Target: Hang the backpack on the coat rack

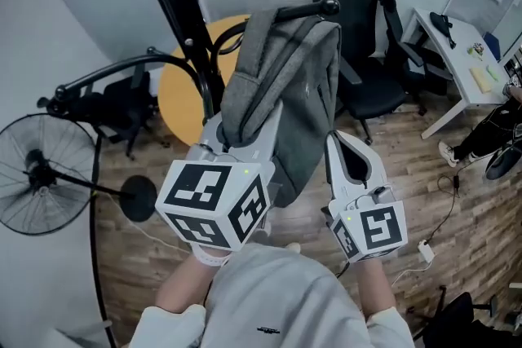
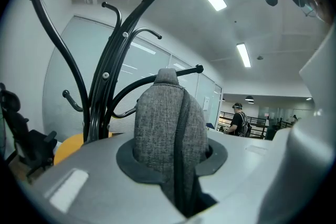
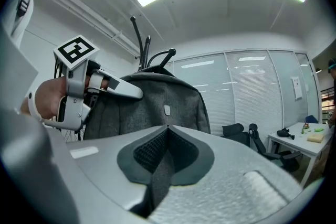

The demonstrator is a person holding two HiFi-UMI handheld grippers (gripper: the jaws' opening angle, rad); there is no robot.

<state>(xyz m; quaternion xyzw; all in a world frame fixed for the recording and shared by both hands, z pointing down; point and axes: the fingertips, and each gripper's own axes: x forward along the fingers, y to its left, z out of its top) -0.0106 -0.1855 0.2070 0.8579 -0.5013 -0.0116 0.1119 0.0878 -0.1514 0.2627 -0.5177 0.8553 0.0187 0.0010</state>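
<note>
Nearly done: the backpack (image 1: 285, 85) seems hooked on the coat rack (image 1: 189, 37), while left gripper (image 1: 236, 136) and right gripper (image 1: 352, 159) fingers pinch it, unreleased.

Pedestal fan (image 1: 37, 175) at 9 o'clock, standing on wood-plank floor (image 1: 408, 191). Round yellow table (image 1: 181, 94) at 11 o'clock. Black office chairs (image 1: 363, 37) at 1 o'clock, beside a white desk (image 1: 453, 65) at 2 o'clock (small items on top, unidentifiable). White plug adapter (image 1: 425, 250) with cable at 4 o'clock.
</note>
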